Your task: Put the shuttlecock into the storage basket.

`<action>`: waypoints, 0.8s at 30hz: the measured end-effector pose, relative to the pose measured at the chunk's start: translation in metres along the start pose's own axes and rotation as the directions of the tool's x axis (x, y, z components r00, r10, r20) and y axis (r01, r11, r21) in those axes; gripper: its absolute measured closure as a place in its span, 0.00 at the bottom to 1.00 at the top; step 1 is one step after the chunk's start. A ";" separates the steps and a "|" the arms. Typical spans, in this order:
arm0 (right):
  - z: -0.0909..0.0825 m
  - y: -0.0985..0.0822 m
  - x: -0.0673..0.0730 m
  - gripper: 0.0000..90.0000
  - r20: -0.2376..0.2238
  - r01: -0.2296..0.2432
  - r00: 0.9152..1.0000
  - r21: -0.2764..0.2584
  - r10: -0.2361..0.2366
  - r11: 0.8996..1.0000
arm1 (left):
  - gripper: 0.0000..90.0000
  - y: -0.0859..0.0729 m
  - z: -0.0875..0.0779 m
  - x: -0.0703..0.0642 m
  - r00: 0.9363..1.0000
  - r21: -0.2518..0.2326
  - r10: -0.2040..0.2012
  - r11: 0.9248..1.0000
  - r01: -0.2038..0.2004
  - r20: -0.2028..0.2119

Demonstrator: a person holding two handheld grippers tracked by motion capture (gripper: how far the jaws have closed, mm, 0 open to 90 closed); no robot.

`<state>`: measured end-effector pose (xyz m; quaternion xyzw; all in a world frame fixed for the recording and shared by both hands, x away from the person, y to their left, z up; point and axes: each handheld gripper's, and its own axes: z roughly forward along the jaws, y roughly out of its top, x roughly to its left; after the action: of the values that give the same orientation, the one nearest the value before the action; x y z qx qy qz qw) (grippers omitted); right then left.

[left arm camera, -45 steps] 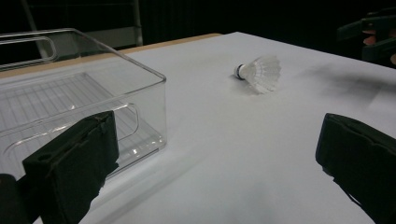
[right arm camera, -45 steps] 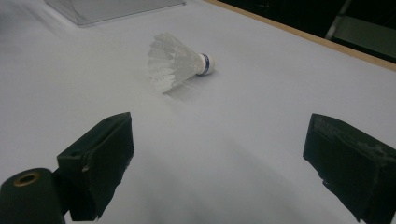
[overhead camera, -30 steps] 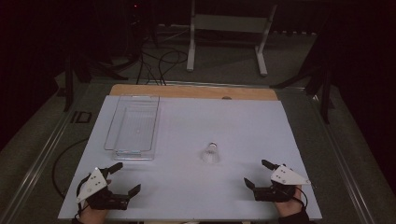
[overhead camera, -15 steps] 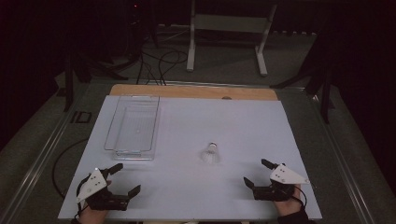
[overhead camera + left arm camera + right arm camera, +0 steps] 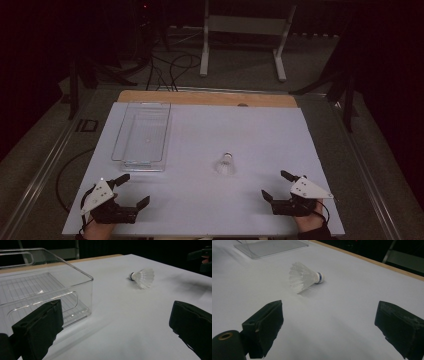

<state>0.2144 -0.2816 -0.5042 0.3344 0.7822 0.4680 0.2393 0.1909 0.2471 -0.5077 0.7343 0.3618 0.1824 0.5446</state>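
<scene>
A white feathered shuttlecock (image 5: 226,164) lies on its side on the white table (image 5: 260,135), cork end pointing away from me. In the left gripper view the shuttlecock (image 5: 142,277) is ahead and to the right; in the right gripper view the shuttlecock (image 5: 304,277) is ahead and slightly left. My left gripper (image 5: 134,190) rests near the front left edge, open and holding nothing (image 5: 115,325). At the front right my right gripper (image 5: 274,184) is also open with nothing between its jaws (image 5: 329,322). Both sit well short of the shuttlecock.
A clear plastic bin (image 5: 142,135) stands at the left of the table, with nothing in it; its near wall (image 5: 82,295) is just ahead of my left gripper. A wooden strip (image 5: 207,98) runs along the far edge. Beyond are metal stand legs (image 5: 242,45) and cables (image 5: 170,65) on the floor.
The right gripper has drifted very slightly to the right. The left gripper, shuttlecock and bin have not moved.
</scene>
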 end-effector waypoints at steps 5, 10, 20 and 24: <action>0.000 0.000 0.001 0.09 0.000 0.001 1.000 -0.001 -0.001 1.000 | 0.00 0.008 -0.001 -0.001 1.000 0.009 0.007 1.000 -0.007 0.013; 0.001 0.000 0.000 0.09 -0.004 -0.011 1.000 0.003 0.011 1.000 | 0.00 0.024 -0.001 -0.001 0.999 0.028 0.013 0.999 -0.014 0.035; 0.001 0.000 0.001 0.09 -0.007 -0.010 1.000 0.004 0.010 1.000 | 0.00 0.049 0.005 -0.003 0.996 0.065 0.068 0.995 -0.071 0.048; 0.001 0.000 0.001 0.09 -0.013 -0.008 1.000 0.002 0.008 1.000 | 0.00 0.053 0.009 -0.006 0.996 0.079 0.073 0.994 -0.077 0.057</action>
<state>0.2147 -0.2799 -0.5044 0.3348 0.7829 0.4703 0.2320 0.2104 0.2293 -0.4608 0.7736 0.3263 0.1681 0.5165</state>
